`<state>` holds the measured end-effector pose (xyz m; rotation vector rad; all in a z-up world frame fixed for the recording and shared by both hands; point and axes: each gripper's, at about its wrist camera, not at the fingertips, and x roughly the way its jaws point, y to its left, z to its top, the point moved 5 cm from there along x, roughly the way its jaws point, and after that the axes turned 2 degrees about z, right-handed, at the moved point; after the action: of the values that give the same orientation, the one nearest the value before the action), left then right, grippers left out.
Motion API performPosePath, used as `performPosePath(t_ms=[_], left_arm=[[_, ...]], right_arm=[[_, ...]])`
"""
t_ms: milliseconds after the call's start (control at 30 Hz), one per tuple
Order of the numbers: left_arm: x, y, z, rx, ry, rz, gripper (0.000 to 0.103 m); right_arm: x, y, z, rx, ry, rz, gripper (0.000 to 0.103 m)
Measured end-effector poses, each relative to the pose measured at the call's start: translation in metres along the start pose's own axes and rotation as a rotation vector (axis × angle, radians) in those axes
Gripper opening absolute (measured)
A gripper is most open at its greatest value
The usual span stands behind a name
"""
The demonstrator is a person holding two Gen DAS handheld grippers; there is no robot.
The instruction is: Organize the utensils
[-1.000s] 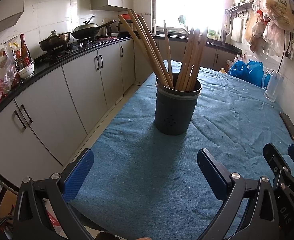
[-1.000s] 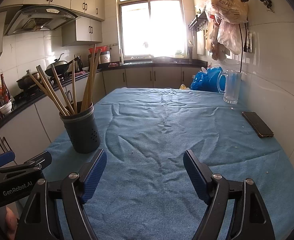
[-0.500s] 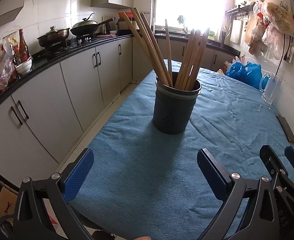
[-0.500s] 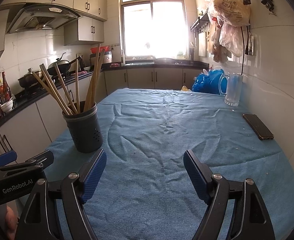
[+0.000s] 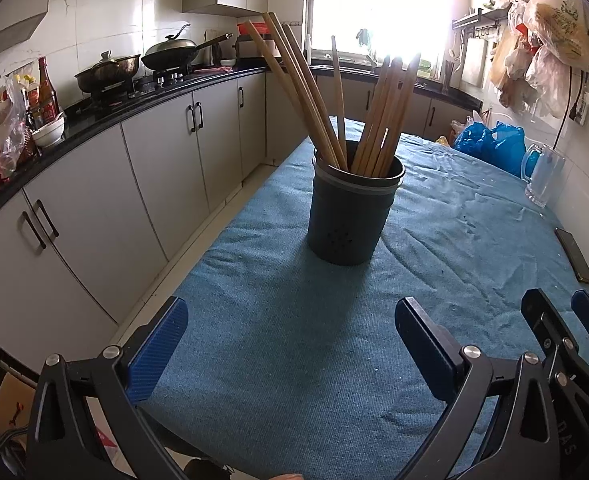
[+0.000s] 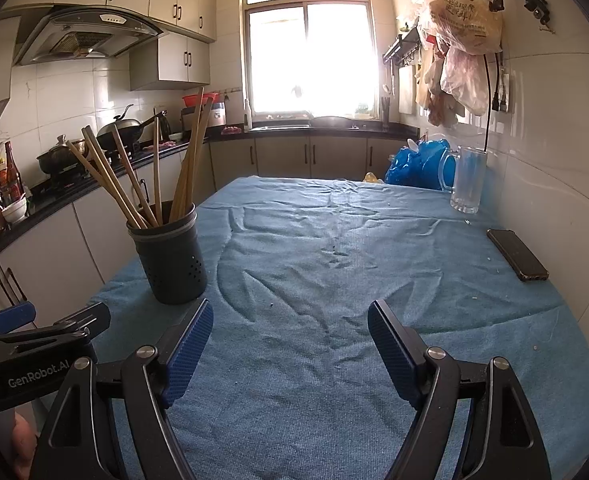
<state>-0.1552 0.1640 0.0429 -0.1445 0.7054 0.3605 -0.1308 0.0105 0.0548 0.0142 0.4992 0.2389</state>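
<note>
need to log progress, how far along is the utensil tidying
Done, by the look of it: the wooden chopsticks all stand in the dark holder on the blue tablecloth, and no loose utensil shows on it. In hand: nothing; the left claw and right claw are both open and empty. Left: apparently little; only a phone and glass mug sit aside.

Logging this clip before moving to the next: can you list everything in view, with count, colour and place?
chopsticks: about ten, wooden, standing in the holder
holder: one, dark grey, on the cloth near the table's left edge
cloth: one, blue, covering the table
glass mug: one, clear, far right by the wall
phone: one, black, right edge of the table
plastic bag: one, blue, far end beside the mug
wok: one, dark, on the stove
left gripper: blue pads, open, empty
right gripper: blue pads, open, empty
</note>
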Motion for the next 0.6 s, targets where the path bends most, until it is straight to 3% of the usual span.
performPosePath(t_ms=[600], left_arm=[[-0.0049, 0.0093, 0.0080, -0.001, -0.021, -0.011, 0.103]], right_arm=[[-0.0022, 0.0009, 0.0018, -0.008, -0.011, -0.003, 0.085]])
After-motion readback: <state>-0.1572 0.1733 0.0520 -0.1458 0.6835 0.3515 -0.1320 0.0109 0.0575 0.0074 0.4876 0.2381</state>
